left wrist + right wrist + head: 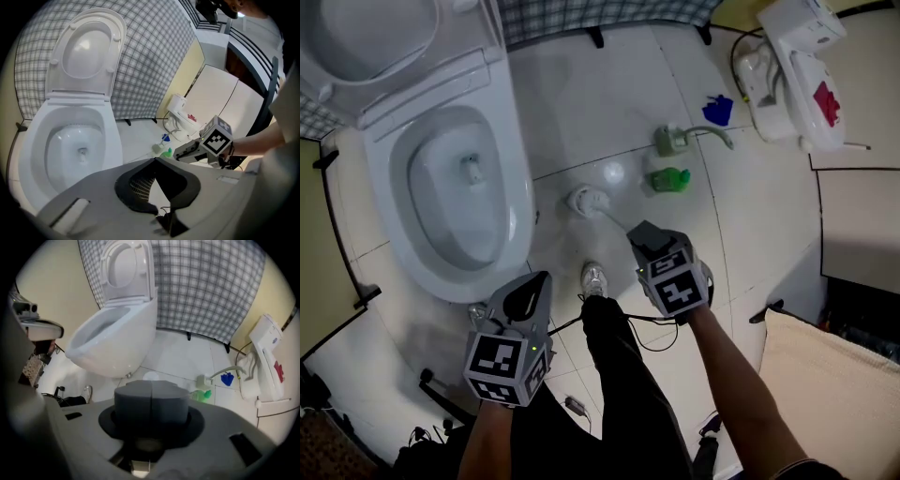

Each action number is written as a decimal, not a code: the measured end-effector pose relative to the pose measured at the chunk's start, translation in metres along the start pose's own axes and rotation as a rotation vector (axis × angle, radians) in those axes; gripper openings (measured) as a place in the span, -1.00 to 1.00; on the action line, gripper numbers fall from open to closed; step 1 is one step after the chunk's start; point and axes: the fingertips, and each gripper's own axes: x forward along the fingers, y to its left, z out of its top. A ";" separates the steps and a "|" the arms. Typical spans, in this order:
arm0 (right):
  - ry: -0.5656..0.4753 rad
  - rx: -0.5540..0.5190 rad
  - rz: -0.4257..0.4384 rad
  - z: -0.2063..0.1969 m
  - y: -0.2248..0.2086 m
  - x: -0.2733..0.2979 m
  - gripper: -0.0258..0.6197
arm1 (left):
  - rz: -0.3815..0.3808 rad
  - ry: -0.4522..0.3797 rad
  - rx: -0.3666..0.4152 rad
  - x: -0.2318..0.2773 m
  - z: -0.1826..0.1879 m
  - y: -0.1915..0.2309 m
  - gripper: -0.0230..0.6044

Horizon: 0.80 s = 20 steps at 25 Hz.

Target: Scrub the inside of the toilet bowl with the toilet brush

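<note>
Showing right gripper [151,401] pads pressed together on a thin seam, with nothing seen between them. Holding left gripper [153,182] pads spread and empty. Lying just past the right tips, on the floor tiles beside the toilet [517,202]: the brush [588,200], handle slanting toward them. Risking, with pads closed like this, a knock on the handle that tips the brush instead of gripping it. Crowding in nearby: a green bottle [669,178] and a shoe [594,278]. Leaving the bowl open, lid raised.
</note>
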 end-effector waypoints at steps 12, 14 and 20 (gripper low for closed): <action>0.148 -0.079 -0.027 0.011 0.001 0.093 -0.42 | -0.009 0.008 0.004 0.009 -0.007 -0.007 -0.90; 0.164 -0.089 -0.033 0.014 0.000 0.100 -0.42 | -0.012 0.005 0.003 0.011 -0.006 -0.006 -0.90; 0.150 -0.105 -0.042 0.031 0.001 0.118 -0.42 | -0.013 0.005 0.002 0.012 -0.002 0.003 -0.90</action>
